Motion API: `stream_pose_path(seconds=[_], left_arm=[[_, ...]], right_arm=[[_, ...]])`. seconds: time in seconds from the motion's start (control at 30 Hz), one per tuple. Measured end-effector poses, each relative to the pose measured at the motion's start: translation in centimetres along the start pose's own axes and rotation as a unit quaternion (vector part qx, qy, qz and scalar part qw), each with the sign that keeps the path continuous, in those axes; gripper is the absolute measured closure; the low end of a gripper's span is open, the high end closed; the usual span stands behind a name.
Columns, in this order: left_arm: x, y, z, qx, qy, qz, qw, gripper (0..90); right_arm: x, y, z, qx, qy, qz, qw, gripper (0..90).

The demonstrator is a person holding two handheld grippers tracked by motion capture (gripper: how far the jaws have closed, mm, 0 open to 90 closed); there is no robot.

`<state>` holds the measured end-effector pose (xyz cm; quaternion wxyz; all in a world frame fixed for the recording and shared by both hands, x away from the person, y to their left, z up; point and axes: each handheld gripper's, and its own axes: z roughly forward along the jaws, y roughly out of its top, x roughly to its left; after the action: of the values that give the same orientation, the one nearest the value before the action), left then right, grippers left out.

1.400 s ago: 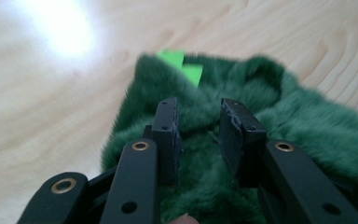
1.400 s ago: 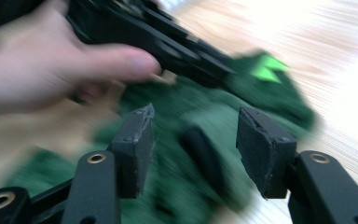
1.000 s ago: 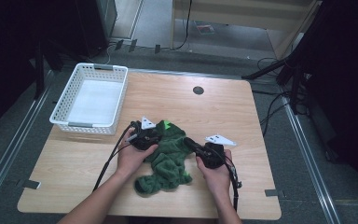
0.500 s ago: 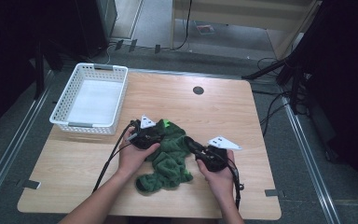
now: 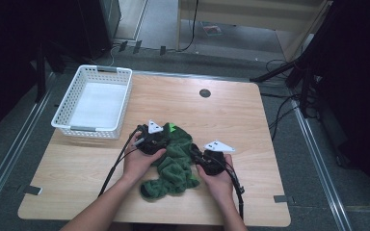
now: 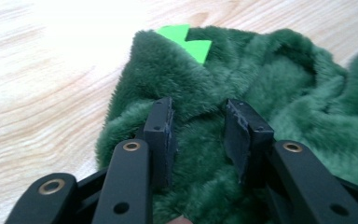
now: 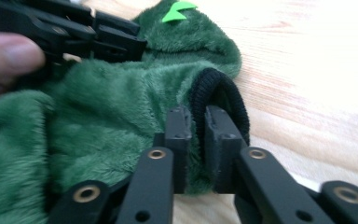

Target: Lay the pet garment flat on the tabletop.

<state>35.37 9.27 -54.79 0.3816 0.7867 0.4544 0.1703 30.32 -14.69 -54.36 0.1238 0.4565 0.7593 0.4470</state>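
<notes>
Since the earlier frame the right gripper (image 5: pixel 196 155) has crept slightly in against the green fleece garment (image 5: pixel 173 166), and its jaws have just been closing with the cloth between them; the left gripper (image 5: pixel 166 140) keeps its place. Seen in the right gripper view, that pair of tongs is pinched on the garment just beside its black ribbed cuff (image 7: pixel 219 91). Seen in the left gripper view, the left gripper's jaws have just been closing a little and stand partly apart with a fold of fleece between them; they seem to press into the pile, though the blur makes that hard to confirm. Near their tips sits a bright green felt piece (image 6: pixel 186 39). Crumpled, the garment lies on the wooden table (image 5: pixel 231 115), well apart from the white basket (image 5: pixel 94 103) at the table's far left.
</notes>
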Motion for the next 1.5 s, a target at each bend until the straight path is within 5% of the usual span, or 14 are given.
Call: stream_pose_path(seconds=[0.03,0.3,0.4,0.53,0.6,0.73,0.9,1.13,1.27,1.43,1.5], left_arm=[[0.0,0.1,0.1,0.001,0.003,0.0,1.0,64.3],[0.4,0.6,0.6,0.002,0.029,0.003,0.9996,64.2],[0.4,0.9,0.8,0.003,0.032,0.005,0.9995,62.9],[0.8,0.9,0.7,0.003,0.004,-0.002,1.0,56.5],[1.0,0.8,-0.1,-0.027,-0.01,-0.006,0.9996,48.2],[1.9,0.7,-3.1,-0.081,-0.029,-0.024,0.996,45.8],[3.0,-0.1,-4.8,-0.064,-0.038,-0.055,0.9957,51.8],[1.2,-2.4,-5.3,-0.029,-0.048,-0.024,0.9981,58.5],[0.9,-3.5,-5.4,-0.015,-0.046,-0.013,0.9988,63.2],[0.9,-4.1,-5.6,0.005,-0.041,0.024,0.9989,69.3],[0.9,-4.2,-5.6,0.006,-0.039,0.027,0.9988,69.3]], right_arm=[[-0.4,0.0,-0.8,-0.001,0.016,0.023,0.9996,83.4],[-0.8,-0.4,-3.6,0.013,0.059,0.062,0.9962,83.6],[-0.7,-1.5,-2.7,0.054,0.024,0.039,0.9975,82.9],[-0.5,-1.4,-2.4,0.052,0.017,0.033,0.998,73.9],[-0.2,-1.0,-2.7,0.045,0.017,0.018,0.9987,60.6],[-0.4,-0.2,-4.3,0.008,0.036,0.015,0.9992,56.4],[-0.3,2.6,-5.0,-0.041,0.016,0.016,0.9989,60.7],[1.8,7.4,0.1,-0.053,0.006,0.012,0.9985,64.0],[3.2,9.0,5.0,-0.004,0.01,-0.003,0.9999,62.2],[3.2,7.7,10.0,0.068,-0.049,-0.012,0.9964,61.2],[2.9,7.4,10.3,0.07,-0.053,-0.013,0.9961,61.2]])
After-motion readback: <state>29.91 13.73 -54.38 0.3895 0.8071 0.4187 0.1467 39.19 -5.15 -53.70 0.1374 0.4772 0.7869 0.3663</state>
